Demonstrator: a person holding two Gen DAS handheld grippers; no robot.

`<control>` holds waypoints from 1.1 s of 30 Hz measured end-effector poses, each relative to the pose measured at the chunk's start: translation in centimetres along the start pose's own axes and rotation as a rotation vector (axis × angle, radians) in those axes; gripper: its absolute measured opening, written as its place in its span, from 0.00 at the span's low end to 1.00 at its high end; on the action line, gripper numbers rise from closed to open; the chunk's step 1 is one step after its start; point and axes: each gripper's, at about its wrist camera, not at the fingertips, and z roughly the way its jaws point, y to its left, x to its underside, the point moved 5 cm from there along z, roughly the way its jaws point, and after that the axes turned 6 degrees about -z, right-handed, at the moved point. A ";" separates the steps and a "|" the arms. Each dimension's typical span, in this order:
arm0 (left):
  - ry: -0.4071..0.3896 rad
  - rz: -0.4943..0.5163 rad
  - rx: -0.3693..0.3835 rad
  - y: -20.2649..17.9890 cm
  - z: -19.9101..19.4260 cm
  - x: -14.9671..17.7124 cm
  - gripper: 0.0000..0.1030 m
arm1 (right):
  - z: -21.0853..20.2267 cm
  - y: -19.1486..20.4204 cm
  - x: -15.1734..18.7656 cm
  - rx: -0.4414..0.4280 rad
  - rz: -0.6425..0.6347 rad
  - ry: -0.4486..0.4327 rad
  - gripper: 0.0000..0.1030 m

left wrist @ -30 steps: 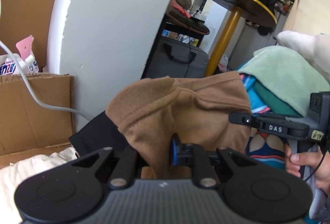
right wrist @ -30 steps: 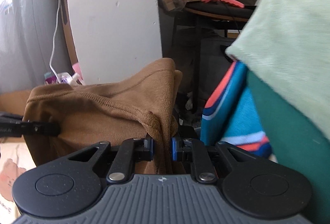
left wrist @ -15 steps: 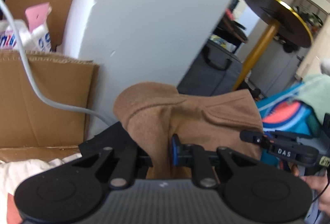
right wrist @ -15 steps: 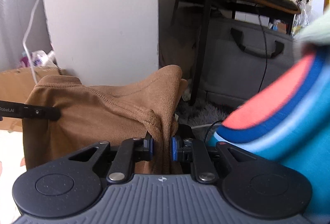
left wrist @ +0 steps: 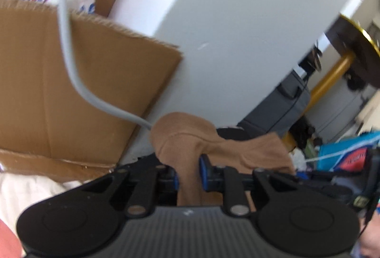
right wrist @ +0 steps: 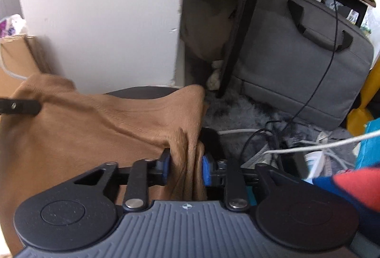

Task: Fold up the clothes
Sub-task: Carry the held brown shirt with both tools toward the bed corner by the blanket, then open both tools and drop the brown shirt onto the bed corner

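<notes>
1. The left gripper (left wrist: 188, 172) is pinching a bunched edge of the brown garment (left wrist: 213, 146); cloth fills the gap between its blue pads and hangs down below them.
2. The right gripper (right wrist: 185, 167) is likewise clamped on the brown garment (right wrist: 95, 125), with a thick fold gathered between its pads.
3. The garment is held up off any surface, strung between the 2 grippers. In the right wrist view it runs away to the left, where a tip of the left gripper shows at the cloth's far-left edge.
4. The relation that matters: the held edge runs left to right from one gripper to the other, sagging a little in the middle. Each gripper has 1 end, so neither is nearer than the other.
5. My judgement: the next fold depends on keeping that edge level and taut while the cloth is laid down.
6. Behind stand a white wall (left wrist: 237, 20), a cardboard box (left wrist: 71, 79) on the left and a grey bag (right wrist: 296, 56) far right.
</notes>
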 end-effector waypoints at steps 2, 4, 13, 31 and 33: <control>0.002 0.033 -0.011 0.0 0.3 0.0 0.19 | -0.1 -0.3 -0.5 0.034 -0.019 0.010 0.35; -0.012 0.038 -0.004 -0.2 0.3 -0.2 0.19 | 0.0 -0.6 -1.2 0.063 -0.042 0.024 0.35; -0.020 -0.037 -0.047 1.1 -0.7 -0.6 0.56 | -1.9 -1.2 -3.3 0.062 -0.059 0.040 0.37; -0.111 0.247 -0.052 -2.8 -5.9 3.8 0.54 | -5.1 3.5 8.1 0.011 -0.141 -0.069 0.25; -0.095 0.242 -0.053 -2.8 -5.9 5.0 0.54 | -4.7 3.1 9.0 0.050 -0.169 -0.051 0.25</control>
